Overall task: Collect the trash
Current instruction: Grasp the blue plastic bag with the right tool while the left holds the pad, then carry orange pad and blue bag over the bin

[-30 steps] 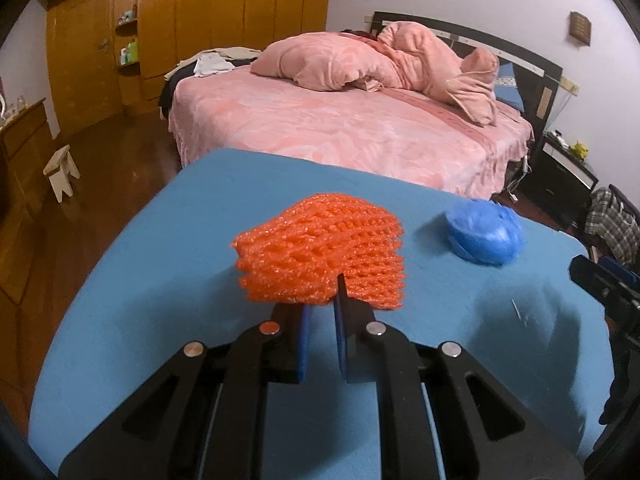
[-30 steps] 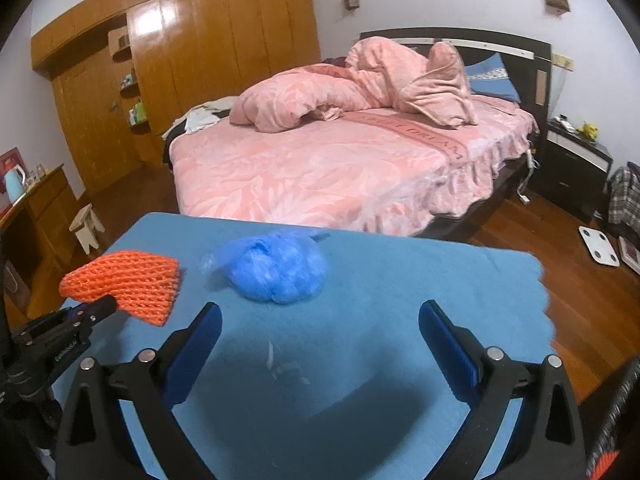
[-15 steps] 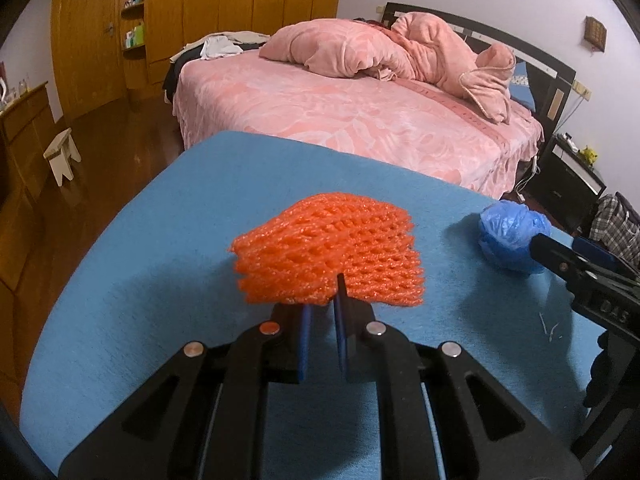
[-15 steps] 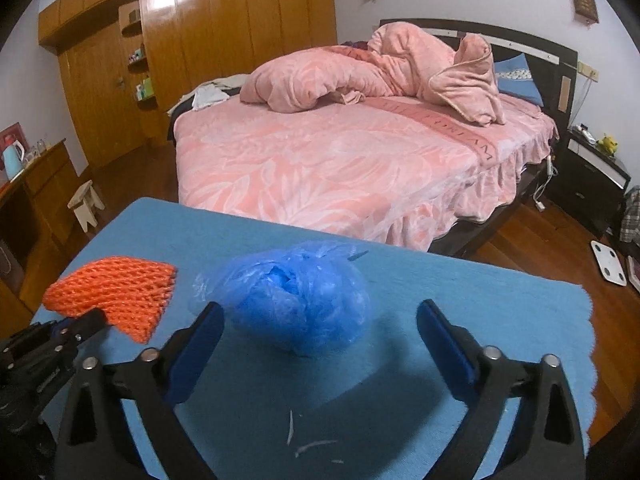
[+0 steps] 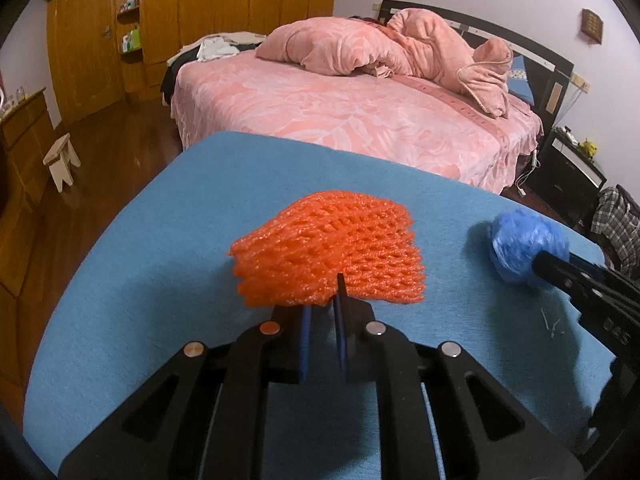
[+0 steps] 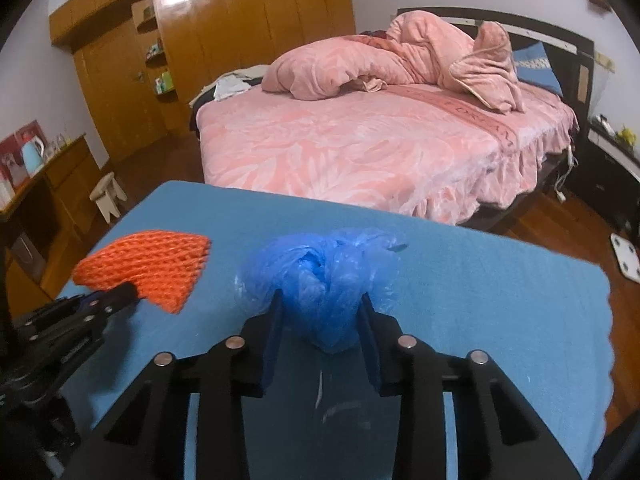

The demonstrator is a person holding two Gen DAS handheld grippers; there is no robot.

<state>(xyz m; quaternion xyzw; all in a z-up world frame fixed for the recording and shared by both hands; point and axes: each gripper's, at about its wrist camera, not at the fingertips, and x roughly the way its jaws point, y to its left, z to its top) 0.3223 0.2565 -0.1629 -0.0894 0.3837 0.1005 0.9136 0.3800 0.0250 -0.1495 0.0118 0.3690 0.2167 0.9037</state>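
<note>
An orange foam fruit net (image 5: pixel 332 248) is clamped by its near edge in my left gripper (image 5: pixel 323 304), which is shut on it just above the blue tablecloth (image 5: pixel 160 248). The net also shows in the right wrist view (image 6: pixel 152 268). A crumpled blue plastic bag (image 6: pixel 320 284) sits between the fingers of my right gripper (image 6: pixel 320 312), which has closed on it. The bag shows in the left wrist view (image 5: pixel 524 248) at the right, with the right gripper (image 5: pixel 560 268) on it.
A pink bed (image 5: pixel 340 112) with a heaped quilt stands just beyond the table's far edge. A wooden wardrobe (image 5: pixel 200 20) lines the back wall. A small white stool (image 5: pixel 60 160) stands on the floor at left. A white scale (image 6: pixel 624 256) lies on the floor at right.
My right gripper moved forward to the blue bag and closed from wide open onto it. My left gripper kept hold of the orange net and shifted slightly.
</note>
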